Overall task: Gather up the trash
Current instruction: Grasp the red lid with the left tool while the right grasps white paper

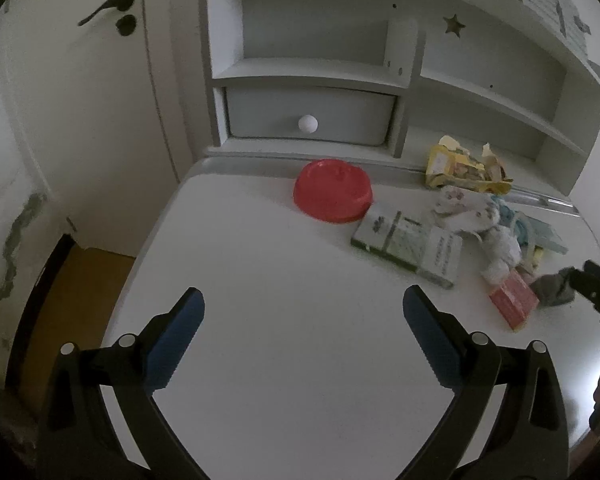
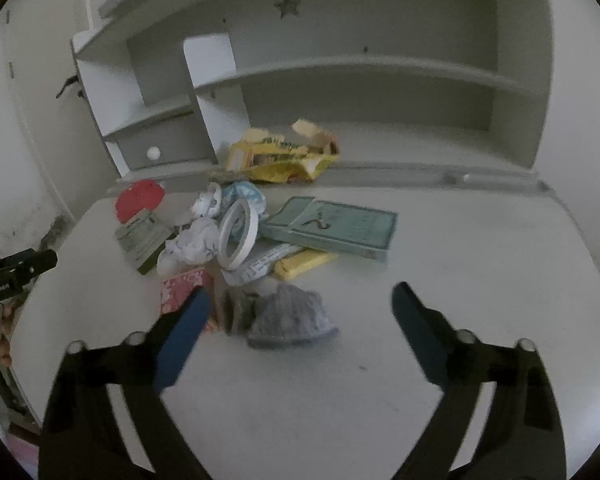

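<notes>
red bowl (image 1: 332, 191): 1 | tape ring (image 2: 238, 235): 1 | teal box (image 2: 336, 229): 1

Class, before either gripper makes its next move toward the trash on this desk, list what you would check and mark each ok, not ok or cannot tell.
1. Left gripper open and empty: ok.
2. Right gripper open, nothing pinched: ok.
3. Grey crumpled cloth lies between the right gripper's fingers: ok.
4. Roll of tape stable: not ok, it leans on the crumpled tissues.
5. Red bowl unobstructed on the desk: ok.
6. Trash bin within reach: cannot tell, none in view.
</notes>
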